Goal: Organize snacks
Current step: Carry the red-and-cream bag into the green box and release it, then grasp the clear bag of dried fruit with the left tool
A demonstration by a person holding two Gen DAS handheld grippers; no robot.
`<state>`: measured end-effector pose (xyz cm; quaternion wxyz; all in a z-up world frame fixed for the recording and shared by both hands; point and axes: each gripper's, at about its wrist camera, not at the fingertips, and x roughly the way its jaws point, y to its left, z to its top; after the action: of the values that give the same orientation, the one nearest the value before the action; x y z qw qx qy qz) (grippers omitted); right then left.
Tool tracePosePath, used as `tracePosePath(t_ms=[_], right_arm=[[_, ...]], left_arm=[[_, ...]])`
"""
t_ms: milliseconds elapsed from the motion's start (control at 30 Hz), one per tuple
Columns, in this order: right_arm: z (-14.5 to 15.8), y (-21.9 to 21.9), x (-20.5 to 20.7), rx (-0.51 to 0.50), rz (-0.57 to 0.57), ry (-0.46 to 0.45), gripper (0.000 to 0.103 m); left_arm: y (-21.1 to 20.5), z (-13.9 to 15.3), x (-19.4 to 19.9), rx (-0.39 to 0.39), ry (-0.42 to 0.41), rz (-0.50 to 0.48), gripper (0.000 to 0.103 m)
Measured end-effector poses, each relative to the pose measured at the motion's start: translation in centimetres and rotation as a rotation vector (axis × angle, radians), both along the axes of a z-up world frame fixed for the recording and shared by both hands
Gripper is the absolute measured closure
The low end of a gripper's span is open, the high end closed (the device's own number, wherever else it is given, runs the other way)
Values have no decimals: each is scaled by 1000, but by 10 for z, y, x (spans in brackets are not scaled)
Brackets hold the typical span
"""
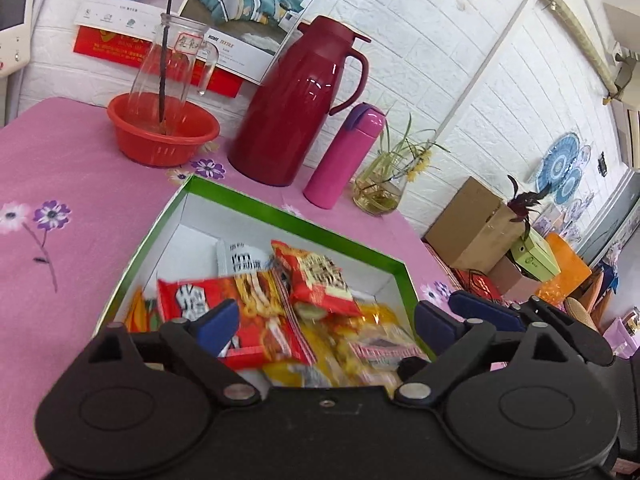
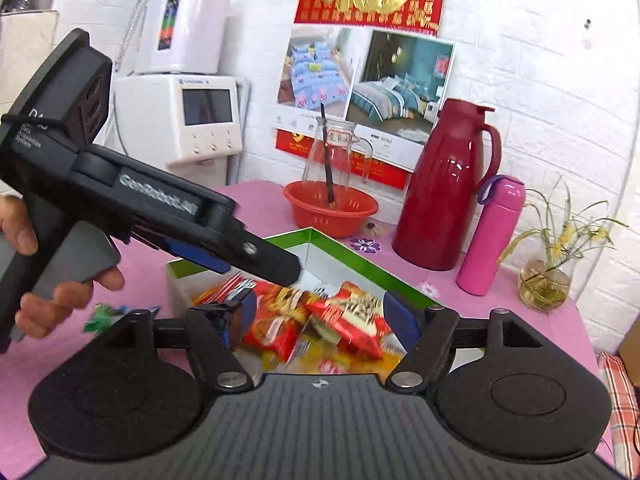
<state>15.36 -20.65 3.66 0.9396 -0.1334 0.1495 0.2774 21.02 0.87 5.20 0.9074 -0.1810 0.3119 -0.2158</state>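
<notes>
A white box with a green rim [image 1: 280, 210] [image 2: 360, 258] lies on the pink flowered tablecloth and holds a heap of snack packets. A red packet [image 1: 318, 276] [image 2: 354, 316] rests on top, a larger red one [image 1: 260, 320] sits beside it, and yellow packets [image 1: 360, 348] lie underneath. My left gripper [image 1: 324, 320] hovers open over the near part of the box with nothing between its pads. My right gripper [image 2: 322, 316] is also open above the heap and grips nothing. A hand [image 2: 24, 232] holds the left gripper's body [image 2: 160, 200] over the box's left side. A small green wrapper [image 2: 100, 318] lies on the cloth left of the box.
Behind the box stand a red basin [image 1: 160, 136] with a glass bottle in it, a dark red thermos jug [image 1: 300, 100], a pink flask [image 1: 344, 156] and a glass vase with a plant [image 1: 380, 192]. The table ends at the right, where cardboard boxes [image 1: 476, 224] stand lower down.
</notes>
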Motion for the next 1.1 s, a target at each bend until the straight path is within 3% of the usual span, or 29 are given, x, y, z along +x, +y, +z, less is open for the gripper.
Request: tracePosePath(t_ms=[333,567,733,833,933,1100], right_arm=[[-22,-44,-62,64,14,80,0],[-44,-43,-52,49,15,153,0],[-60,-36,-38,25,6,175,3],[-64,-31,-30,19,11,186,5],[-65,-27,-24,31,41,194,6],[-68,-11,-26,-2,70,189,4]], left_arm=[[-15,-27,-68,65,38,-127,0],[-34,-51,-65,142,49,-143,0],[-32,-61,-46,95,82,-143,0],[-34,-63,-38,90,88,-152,11],[-38,-66,-32,96,93,-173,30],[-33,-72,-30,84,105,-191,46]])
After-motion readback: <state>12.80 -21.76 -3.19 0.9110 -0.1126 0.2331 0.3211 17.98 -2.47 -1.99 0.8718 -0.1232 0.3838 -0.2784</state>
